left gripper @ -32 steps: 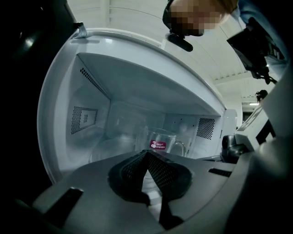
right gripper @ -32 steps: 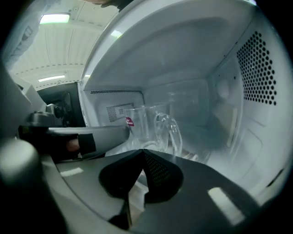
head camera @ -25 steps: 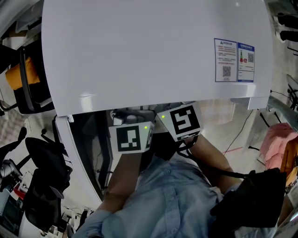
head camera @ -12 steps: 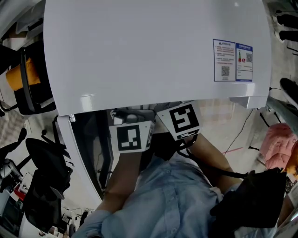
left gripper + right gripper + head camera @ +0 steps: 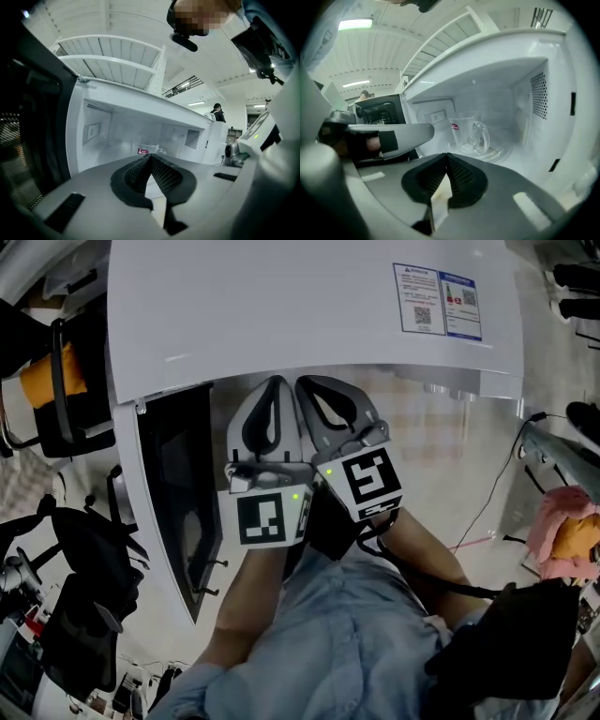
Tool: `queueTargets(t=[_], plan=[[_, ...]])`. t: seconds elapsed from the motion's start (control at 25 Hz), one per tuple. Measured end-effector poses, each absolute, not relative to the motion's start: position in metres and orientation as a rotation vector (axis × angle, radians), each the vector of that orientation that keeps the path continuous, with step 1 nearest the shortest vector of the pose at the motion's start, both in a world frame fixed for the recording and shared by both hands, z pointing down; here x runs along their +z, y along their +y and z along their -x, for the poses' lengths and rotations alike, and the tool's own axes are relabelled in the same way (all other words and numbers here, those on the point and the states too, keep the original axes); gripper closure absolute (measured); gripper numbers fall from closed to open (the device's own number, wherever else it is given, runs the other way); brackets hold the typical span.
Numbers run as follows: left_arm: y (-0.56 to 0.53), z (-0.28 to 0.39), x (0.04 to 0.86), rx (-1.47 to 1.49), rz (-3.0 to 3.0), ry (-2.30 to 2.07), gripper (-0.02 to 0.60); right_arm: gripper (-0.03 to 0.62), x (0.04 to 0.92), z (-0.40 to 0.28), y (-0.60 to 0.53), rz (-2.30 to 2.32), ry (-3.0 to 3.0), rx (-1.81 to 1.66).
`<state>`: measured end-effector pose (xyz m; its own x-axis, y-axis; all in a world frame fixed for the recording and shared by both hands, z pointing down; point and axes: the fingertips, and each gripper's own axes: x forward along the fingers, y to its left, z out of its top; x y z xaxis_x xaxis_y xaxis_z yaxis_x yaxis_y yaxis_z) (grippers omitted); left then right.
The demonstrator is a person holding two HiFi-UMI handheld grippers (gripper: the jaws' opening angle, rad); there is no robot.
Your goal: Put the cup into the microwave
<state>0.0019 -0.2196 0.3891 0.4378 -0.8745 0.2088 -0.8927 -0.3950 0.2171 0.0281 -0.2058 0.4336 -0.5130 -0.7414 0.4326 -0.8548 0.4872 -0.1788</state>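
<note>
A clear glass cup (image 5: 468,131) with a handle and a red label stands on the turntable inside the white microwave (image 5: 309,306). The left gripper view shows only the rim of the cup (image 5: 151,149) over the jaws. The microwave door (image 5: 178,493) hangs open at the left. My left gripper (image 5: 274,382) and right gripper (image 5: 306,383) lie side by side just outside the cavity mouth and point in. Both are shut with nothing between their pads. Seen in its own view, the right gripper (image 5: 446,155) is well short of the cup, with the left gripper (image 5: 393,136) beside it.
A label sticker (image 5: 436,301) sits on the microwave's top. Black chairs (image 5: 84,615) crowd the floor at the left. At the right are a pink cloth (image 5: 553,531), a black bag (image 5: 516,643) and a cable on the floor.
Both grippers have drawn back toward me out of the microwave. Their jaws, hidden under the microwave's top before, now show in the head view. The cup stays inside.
</note>
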Motion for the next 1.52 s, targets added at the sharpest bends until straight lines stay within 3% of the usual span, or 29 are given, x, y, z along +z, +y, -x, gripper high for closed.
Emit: queueTargets(t=[0.56,1.52], plan=[[-0.159,-0.001,0.283,0.014,-2.5,-1.578,0.574,0.592,0.325,-0.03,-0.154,-1.415,-2.538,0.358],[-0.149,0.005,0.245,-0.015,-2.527,-1.607,0.574,0.592,0.268,-0.041,-0.156,-1.481,-2.583,0.245]])
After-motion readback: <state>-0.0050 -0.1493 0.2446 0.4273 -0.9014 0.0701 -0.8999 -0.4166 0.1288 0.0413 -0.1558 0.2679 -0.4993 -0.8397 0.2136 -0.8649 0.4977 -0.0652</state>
